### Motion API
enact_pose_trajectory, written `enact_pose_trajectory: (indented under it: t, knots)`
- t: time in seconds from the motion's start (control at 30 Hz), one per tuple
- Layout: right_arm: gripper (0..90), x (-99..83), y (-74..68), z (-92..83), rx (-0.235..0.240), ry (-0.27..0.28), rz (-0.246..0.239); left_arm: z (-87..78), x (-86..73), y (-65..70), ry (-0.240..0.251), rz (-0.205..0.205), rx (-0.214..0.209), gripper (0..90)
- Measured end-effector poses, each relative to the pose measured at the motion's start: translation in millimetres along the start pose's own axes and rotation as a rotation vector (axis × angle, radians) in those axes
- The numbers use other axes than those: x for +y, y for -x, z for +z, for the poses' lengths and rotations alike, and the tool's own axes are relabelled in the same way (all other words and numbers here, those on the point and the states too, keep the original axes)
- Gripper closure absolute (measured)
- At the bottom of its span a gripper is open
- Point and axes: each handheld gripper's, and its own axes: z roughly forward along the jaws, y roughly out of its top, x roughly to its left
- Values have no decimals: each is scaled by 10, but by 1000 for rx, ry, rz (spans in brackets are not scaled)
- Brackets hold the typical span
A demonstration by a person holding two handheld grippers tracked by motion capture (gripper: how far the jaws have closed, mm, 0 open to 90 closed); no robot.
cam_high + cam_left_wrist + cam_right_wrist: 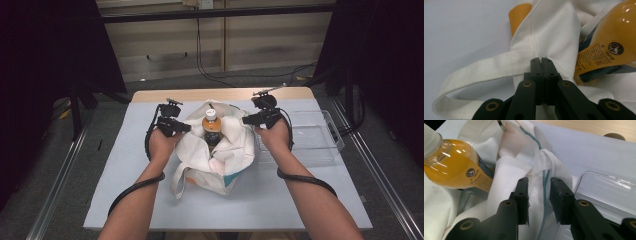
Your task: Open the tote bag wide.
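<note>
Standing upright in the middle of the table (150, 200), a white cloth bag (220, 160) is held open at its mouth by 2 grippers, one at each side. An orange drink bottle (212, 129) with a white cap sits inside the bag, its neck and shoulders rising above the fabric.

At the left side of the bag's mouth the left gripper (186, 128) is seen with its black jaws pressed together on the bag's rim. In the left gripper view the left gripper (541, 61) is pinching the white cloth right at a stitched seam, just beside the point where a white carrying strap (474, 72) is sewn on and loops away toward the table. The bottle (609, 47) lies close by at the right of that view, its orange label with dark print facing the camera.

At the right side of the mouth the right gripper (246, 120) is seen with its jaws partly spread. In the right gripper view the right gripper (539, 192) has a fold of the bag's cloth (544, 167) with a teal stitched line lying in the gap between the jaws — the pads are not pressed on it. The bottle (451, 167) is at the left of that view.

A clear plastic tray (320, 137) rests on the table to the right of the bag, just beside it.
</note>
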Motion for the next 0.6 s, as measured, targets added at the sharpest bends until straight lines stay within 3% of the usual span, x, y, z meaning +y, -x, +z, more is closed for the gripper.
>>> enact_pose_trajectory:
  t: [0.3,0.5,0.6]
  knots:
    - [883,71,-47,-89,15,9,-21,-27,16,28,2,6,1,890]
    - [900,91,-73,-99,23,9,-35,-36,25,27,4,8,-9,889]
    - [900,101,-106,-115,6,35,-50,-46,33,29,3,9,-8,889]
